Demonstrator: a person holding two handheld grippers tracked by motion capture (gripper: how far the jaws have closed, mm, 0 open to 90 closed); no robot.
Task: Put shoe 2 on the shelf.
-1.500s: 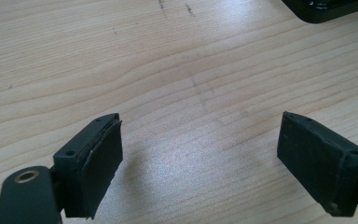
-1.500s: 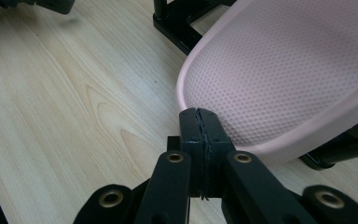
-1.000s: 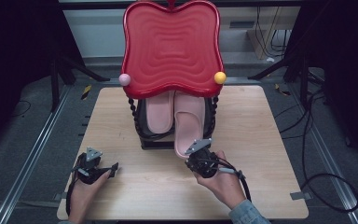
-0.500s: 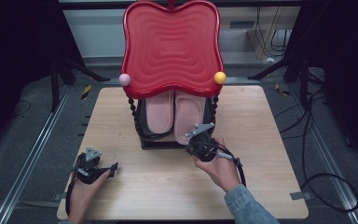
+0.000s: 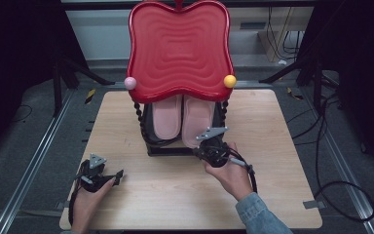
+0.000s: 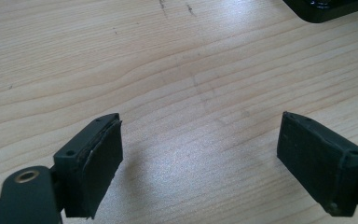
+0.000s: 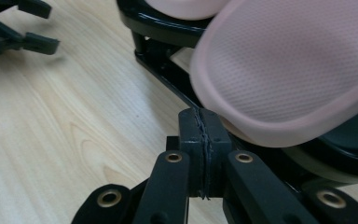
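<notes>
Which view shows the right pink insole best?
Right gripper view: the right pink insole is close up, mesh texture and rim sharp, just past the shut right gripper. The high view shows it small, half hidden under the red tray.

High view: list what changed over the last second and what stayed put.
The right gripper moved up the table toward the black rack, pushing the right pink insole from its slant, heel out over the wood, to lie beside the left insole. Its jaws are shut at the insole's heel. The left gripper, jaws open, the rack and the red tray stayed put.
</notes>
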